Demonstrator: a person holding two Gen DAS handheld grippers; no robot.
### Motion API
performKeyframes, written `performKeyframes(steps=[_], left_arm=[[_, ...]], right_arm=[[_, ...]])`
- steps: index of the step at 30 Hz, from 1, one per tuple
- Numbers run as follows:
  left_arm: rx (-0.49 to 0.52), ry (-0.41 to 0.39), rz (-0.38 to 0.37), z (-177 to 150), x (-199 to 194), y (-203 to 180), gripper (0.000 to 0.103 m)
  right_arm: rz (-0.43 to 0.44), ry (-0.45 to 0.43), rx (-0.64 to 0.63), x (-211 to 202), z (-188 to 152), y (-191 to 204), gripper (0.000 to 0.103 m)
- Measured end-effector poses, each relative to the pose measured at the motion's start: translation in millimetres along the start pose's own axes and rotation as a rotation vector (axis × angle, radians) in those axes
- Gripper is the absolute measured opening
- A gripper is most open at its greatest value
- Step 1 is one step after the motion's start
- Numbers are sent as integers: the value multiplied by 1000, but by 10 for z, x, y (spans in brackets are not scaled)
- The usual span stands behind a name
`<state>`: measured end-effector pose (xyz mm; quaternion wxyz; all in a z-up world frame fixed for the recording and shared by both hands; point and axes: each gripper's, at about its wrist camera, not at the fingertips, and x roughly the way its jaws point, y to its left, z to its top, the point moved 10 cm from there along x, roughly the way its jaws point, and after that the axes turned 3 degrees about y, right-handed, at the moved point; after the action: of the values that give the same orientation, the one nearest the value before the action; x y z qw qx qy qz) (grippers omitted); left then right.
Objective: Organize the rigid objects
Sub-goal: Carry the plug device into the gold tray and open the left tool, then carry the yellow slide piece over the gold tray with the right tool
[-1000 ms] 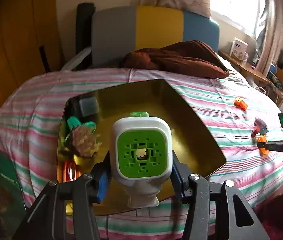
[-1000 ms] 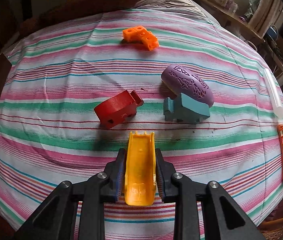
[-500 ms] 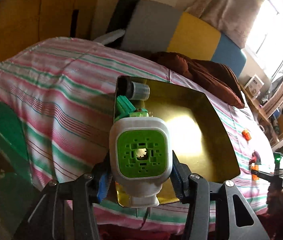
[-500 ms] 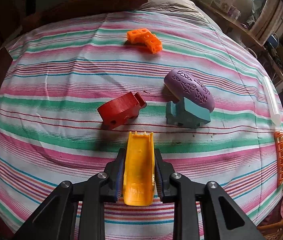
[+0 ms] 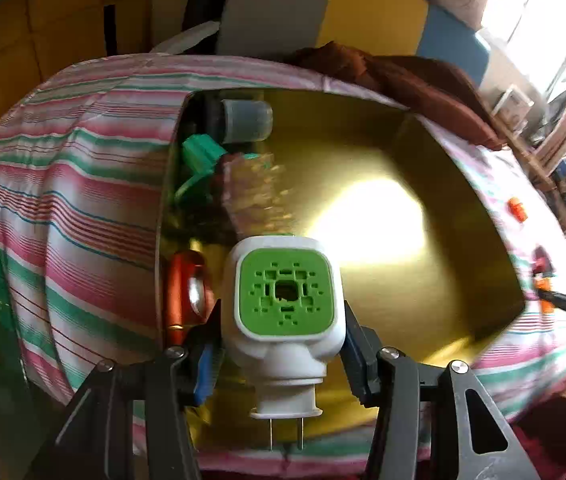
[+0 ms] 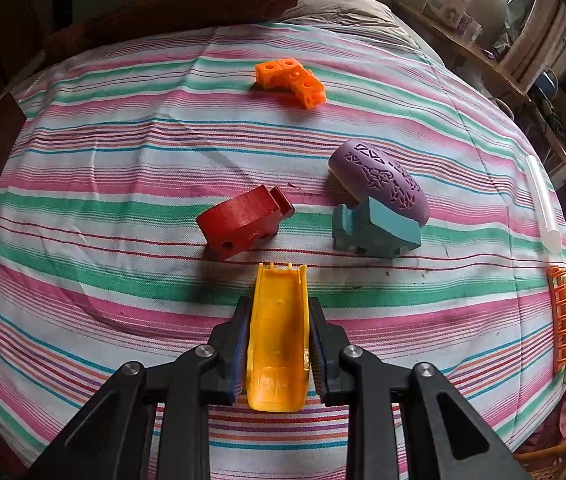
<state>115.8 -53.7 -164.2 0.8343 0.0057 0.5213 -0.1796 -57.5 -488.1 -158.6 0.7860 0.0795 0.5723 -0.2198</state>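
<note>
The bed (image 6: 123, 168), under a striped sheet, carries everything, and the gold tray (image 5: 423, 272) lies flat on it as the collecting place, so the loose pieces, by my reading, are bound there. Inside the tray, against its left wall, sit a grey cup (image 5: 247, 120), a green piece (image 5: 199, 156) and a red item (image 5: 185, 292), packed along one side, which leaves the middle bare. The left gripper (image 5: 283, 344) hangs above the tray's near edge, clamped on the white-and-green plug (image 5: 283, 312), prongs pointing back at the camera, probably to set it down on that bare floor. Well to the right of the tray, the purple shell (image 6: 379, 184) leans on the teal block (image 6: 375, 232), with the red block (image 6: 243, 220) beside them and the orange block (image 6: 291, 80) farther off, all waiting. The right gripper (image 6: 277, 336) is tight on the yellow scoop (image 6: 277, 332), just above the sheet.
</note>
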Motion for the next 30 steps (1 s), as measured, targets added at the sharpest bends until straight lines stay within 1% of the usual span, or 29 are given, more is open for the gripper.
performKeyframes(steps=[4,7,9,11,14,17,19,21,23,25,28,30], left_arm=[[6,-21,8,81,23,11,52],[31,-11,19,50,64,4,53],[58,-15,42,58,65,-12,53],[42,-10,32,63,66,-13,57],[29,-14,22,48,16,1,57],[26,-32,24,19,-66,9,57],[26,-46,41,-6,-134,2,58],[35,-68,54,-13,-202,-19,60],[33,-89,58,-10,-268,-24,67],[17,-113,65,9,-348,0,69],[2,-153,89,62,-473,35,69],[3,-184,120,98,-585,55,69]], right_arm=[[-1,0,1,-4,4,-7,26],[-1,0,0,-1,2,-6,26],[-2,1,0,-2,3,-6,26],[-2,0,0,-2,2,-3,26],[-2,0,0,-1,7,-3,26],[-4,0,-1,-1,7,0,26],[-4,-1,0,-2,8,-6,26],[-3,-1,2,-2,7,-9,26],[-5,-1,0,1,5,-7,26],[-8,-2,-3,0,7,-9,26],[-12,-3,-5,-2,6,6,25],[-10,-1,-3,-2,6,5,25]])
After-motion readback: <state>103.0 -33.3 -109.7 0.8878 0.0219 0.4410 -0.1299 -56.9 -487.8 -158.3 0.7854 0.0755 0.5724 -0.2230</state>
